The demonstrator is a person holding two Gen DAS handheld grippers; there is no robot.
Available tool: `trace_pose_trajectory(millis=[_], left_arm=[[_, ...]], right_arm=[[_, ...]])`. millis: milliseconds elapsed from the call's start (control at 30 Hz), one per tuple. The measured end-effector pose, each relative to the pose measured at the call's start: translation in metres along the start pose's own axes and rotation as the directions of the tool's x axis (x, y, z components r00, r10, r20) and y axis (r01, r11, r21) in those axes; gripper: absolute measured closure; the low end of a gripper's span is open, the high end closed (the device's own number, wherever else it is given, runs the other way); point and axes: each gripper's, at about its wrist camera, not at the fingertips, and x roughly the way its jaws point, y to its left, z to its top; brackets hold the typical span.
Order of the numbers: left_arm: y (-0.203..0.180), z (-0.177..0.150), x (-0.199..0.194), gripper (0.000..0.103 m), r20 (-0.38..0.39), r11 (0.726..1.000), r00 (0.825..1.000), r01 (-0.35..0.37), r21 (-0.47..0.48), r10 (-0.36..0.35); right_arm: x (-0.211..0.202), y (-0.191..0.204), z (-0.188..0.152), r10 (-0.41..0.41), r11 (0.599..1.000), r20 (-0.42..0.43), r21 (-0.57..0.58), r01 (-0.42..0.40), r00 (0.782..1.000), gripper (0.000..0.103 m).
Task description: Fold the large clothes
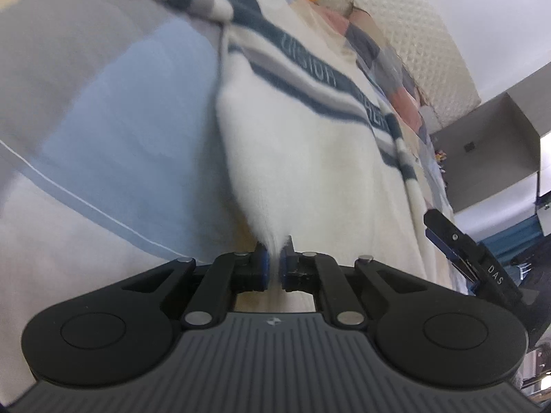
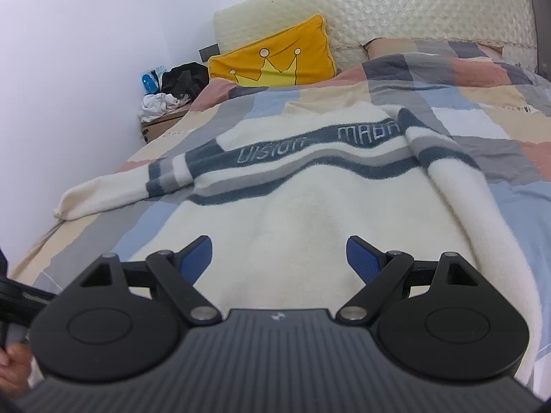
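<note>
Two tools in play. Your left tool (image 1: 274,261) is clamped on a pinch of the cream sweater (image 1: 310,179); the fabric fans out from between the blue pads (image 1: 262,265) toward 12 o'clock in that blurred view. Your right tool (image 2: 279,258) hangs with its jaws spread wide, nothing between them, over the sweater's lower body (image 2: 292,227).

In the right wrist view, the sweater lies flat on the bed (image 2: 482,127), chest band with lettering (image 2: 310,141) running across at 12 o'clock. One sleeve (image 2: 113,186) stretches out toward 10 o'clock on the patchwork cover. The other sleeve (image 2: 458,175) lies along the body's edge at 2 o'clock.

Further out: yellow crown pillow (image 2: 275,55) at 11 o'clock against the quilted headboard (image 2: 378,7). A pile of clothes (image 2: 172,93) sits on a box beside the bed at 10 o'clock. A hand (image 2: 13,364) shows at 8 o'clock.
</note>
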Motion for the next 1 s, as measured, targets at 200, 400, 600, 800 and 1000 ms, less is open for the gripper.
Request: trace_pose_trajectory(millis=[200, 400, 600, 800, 1000], left_arm=[[0.022, 0.020, -0.010, 0.096, -0.024, 0.993, 0.993, -0.120, -0.019, 0.119], [0.023, 0.026, 0.011, 0.095, -0.074, 0.983, 0.980, -0.185, 0.005, 0.185], [-0.006, 0.045, -0.001, 0.079, -0.037, 0.968, 0.969, -0.241, 0.075, 0.244], [-0.045, 0.077, -0.031, 0.063, 0.065, 0.936, 0.954, -0.301, 0.186, 0.294], [-0.125, 0.116, -0.042, 0.063, 0.152, 0.905, 0.954, -0.295, 0.308, 0.259]], right_arm=[[0.001, 0.008, -0.001, 0.017, 1.000, -0.003, -0.016, -0.017, 1.000, 0.017], [0.009, 0.003, -0.002, -0.016, 1.000, -0.024, -0.008, 0.016, 1.000, 0.017], [0.002, -0.002, 0.008, -0.069, 0.997, 0.023, -0.022, 0.070, 0.997, 0.017], [-0.013, -0.023, 0.022, -0.118, 0.993, 0.065, 0.027, 0.116, 0.991, 0.017], [-0.029, -0.049, 0.033, -0.297, 0.954, 0.093, -0.005, 0.299, 0.950, 0.016]])
